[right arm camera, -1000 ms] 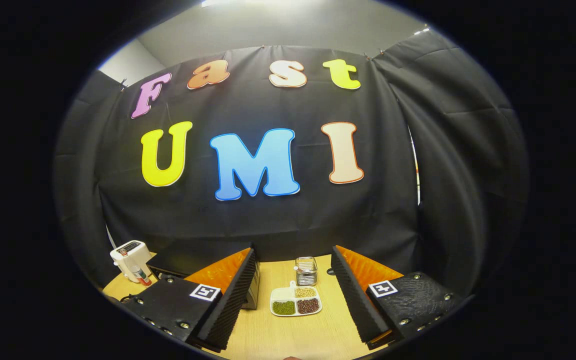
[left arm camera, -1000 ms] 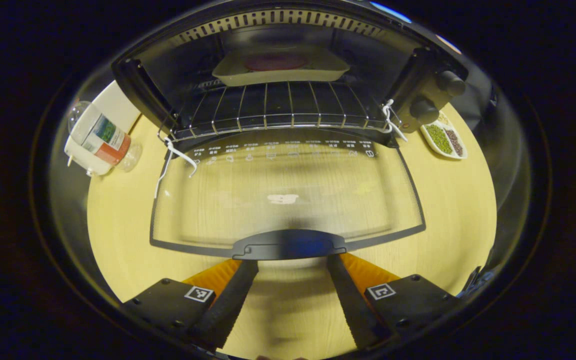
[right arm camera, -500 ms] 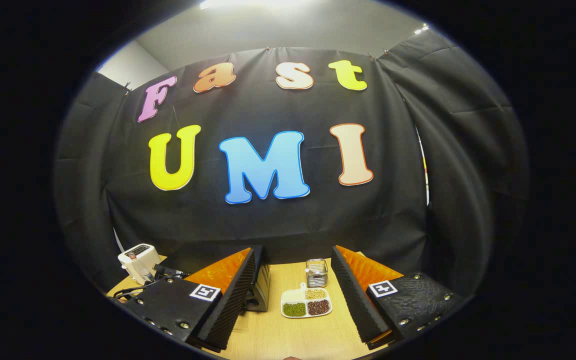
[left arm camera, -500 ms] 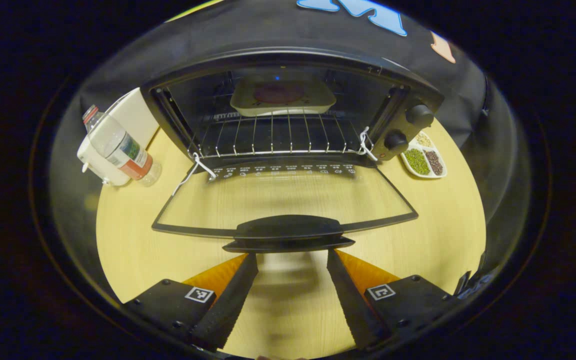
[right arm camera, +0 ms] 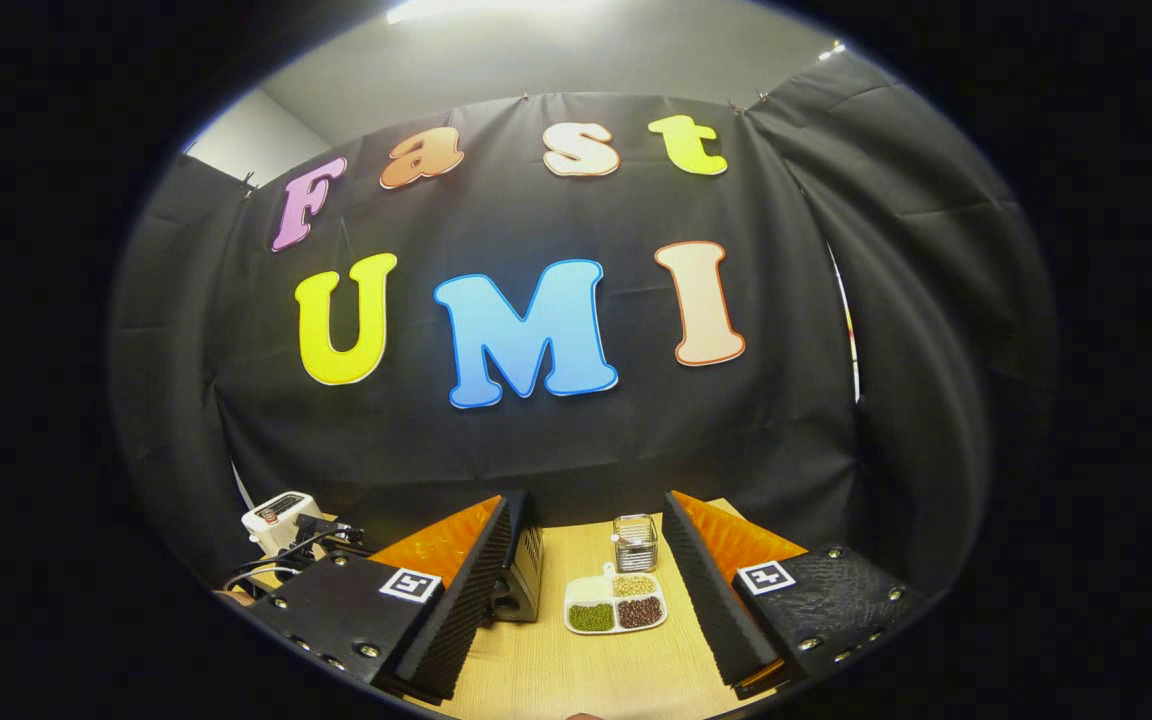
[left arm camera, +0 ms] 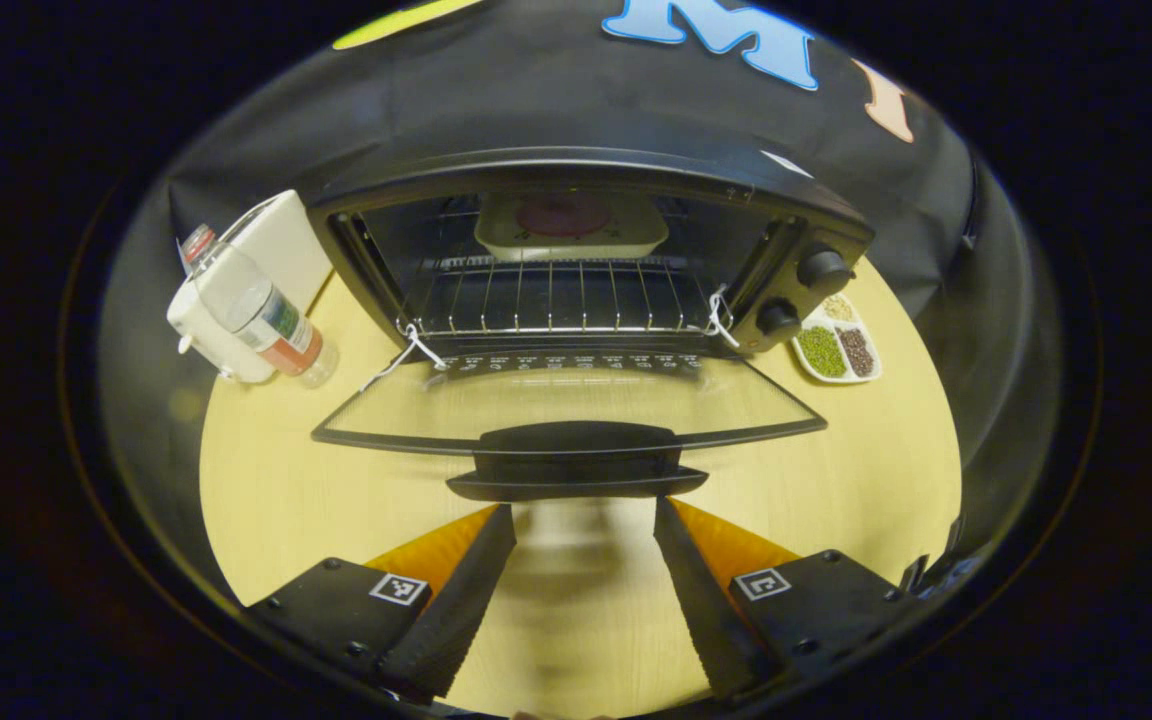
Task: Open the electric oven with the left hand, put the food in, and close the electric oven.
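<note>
We are looking along the left tool (left arm camera: 576,600) at the electric oven (left arm camera: 586,180), which is standing on the pale wooden surface (left arm camera: 266,500) with its glass door (left arm camera: 566,405) hanging fully down toward us; a row of small white print is running along the door's hinge edge, too small for us to read. The tool's two fingers are spread apart and gripping nothing, their tips sitting just short of the door handle (left arm camera: 576,470). Inside, the food, a dark round piece, is lying on one pale tray (left arm camera: 571,225) at the back of the wire rack (left arm camera: 551,295). We are counting two knobs (left arm camera: 801,290) on the oven's right panel. To the oven's left one clear bottle (left arm camera: 256,315) with a red, white and green label is leaning against a white appliance (left arm camera: 221,345); its lettering is not legible to us. To the right one white divided dish (left arm camera: 836,340) is holding green beans, dark beans and a paler grain in separate compartments. In the right gripper view the right tool (right arm camera: 586,600) is also released, fingers wide apart over the surface, and we are seeing the dish (right arm camera: 616,610) between them, with a small clear container (right arm camera: 635,541) just behind it.
</note>
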### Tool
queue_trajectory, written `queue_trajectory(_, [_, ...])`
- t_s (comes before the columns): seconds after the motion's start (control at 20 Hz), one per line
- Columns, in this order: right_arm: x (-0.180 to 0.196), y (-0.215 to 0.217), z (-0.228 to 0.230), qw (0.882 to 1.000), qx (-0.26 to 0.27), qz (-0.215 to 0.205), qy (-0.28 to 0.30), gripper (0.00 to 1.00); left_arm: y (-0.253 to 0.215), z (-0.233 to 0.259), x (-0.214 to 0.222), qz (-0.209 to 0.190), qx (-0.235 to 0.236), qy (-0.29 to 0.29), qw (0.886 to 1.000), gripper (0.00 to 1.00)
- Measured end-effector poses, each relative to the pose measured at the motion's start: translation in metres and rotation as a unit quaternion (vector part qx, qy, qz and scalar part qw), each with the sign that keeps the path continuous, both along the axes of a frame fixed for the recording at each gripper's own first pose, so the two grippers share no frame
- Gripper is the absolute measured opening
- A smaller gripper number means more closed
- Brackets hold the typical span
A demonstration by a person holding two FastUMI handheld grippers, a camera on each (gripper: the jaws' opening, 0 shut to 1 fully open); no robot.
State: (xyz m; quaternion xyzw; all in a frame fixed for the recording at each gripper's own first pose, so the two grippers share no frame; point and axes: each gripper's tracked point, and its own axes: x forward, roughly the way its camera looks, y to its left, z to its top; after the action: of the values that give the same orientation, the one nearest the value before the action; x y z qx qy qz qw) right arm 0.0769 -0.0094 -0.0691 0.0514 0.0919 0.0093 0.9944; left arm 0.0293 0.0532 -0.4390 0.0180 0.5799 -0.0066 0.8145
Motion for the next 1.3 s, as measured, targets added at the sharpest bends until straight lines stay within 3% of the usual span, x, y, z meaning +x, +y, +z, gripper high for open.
queue_trajectory(0.6, [0.003,-0.014,-0.011,1.0,0.0,-0.002,0.013,0.92,-0.006,0.012,0.016,0.013,0.004,-0.029,1.0,0.99])
queue_trajectory(0.75, [0.005,-0.019,-0.011,1.0,0.0,-0.006,0.015,0.92,-0.004,0.016,0.023,0.011,0.013,-0.038,0.999,0.92])
queue_trajectory(1.05, [0.003,-0.029,-0.016,1.0,0.005,-0.005,0.021,0.92,0.004,0.029,0.033,0.022,0.024,-0.067,0.997,0.96])
queue_trajectory(1.2, [0.002,-0.03,-0.018,1.0,0.007,0.002,0.021,0.92,0.003,0.046,0.04,0.031,0.019,-0.098,0.995,0.93])
queue_trajectory(1.25, [0.003,-0.03,-0.018,1.0,0.008,0.006,0.022,0.92,0.001,0.058,0.042,0.032,0.017,-0.117,0.993,0.99])
queue_trajectory(1.3, [0.002,-0.029,-0.018,1.0,0.01,0.012,0.021,0.92,-0.003,0.073,0.044,0.033,0.015,-0.138,0.99,0.95])
